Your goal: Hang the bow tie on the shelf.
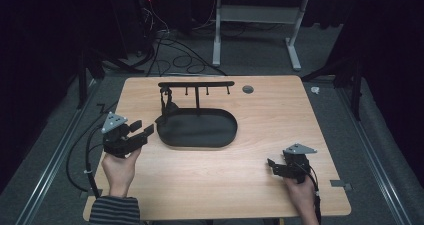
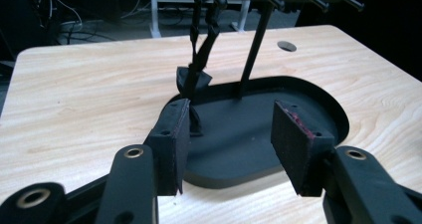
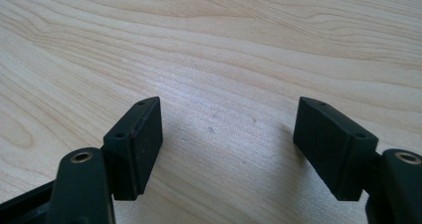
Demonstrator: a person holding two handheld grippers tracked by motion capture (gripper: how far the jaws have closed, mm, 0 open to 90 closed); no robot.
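A black rack stands mid-table, with an oval base tray (image 1: 210, 132) and a top bar (image 1: 196, 84) carrying several pegs. A black strap-like piece (image 1: 166, 105) hangs from the leftmost peg down to the tray. It also shows in the left gripper view, where the strap-like piece (image 2: 201, 50) hangs over the tray (image 2: 239, 134). My left gripper (image 1: 142, 127) sits just left of the tray, open, with nothing between its pads (image 2: 231, 114). My right gripper (image 1: 272, 165) rests near the table's front right, open over bare wood (image 3: 226, 114).
A round grey grommet (image 1: 247, 89) sits at the table's back edge, right of the rack. Cables (image 1: 175, 55) and a white desk frame (image 1: 217, 30) lie on the floor beyond the wooden table (image 1: 280, 115). Each gripper trails a black cable off the front edge.
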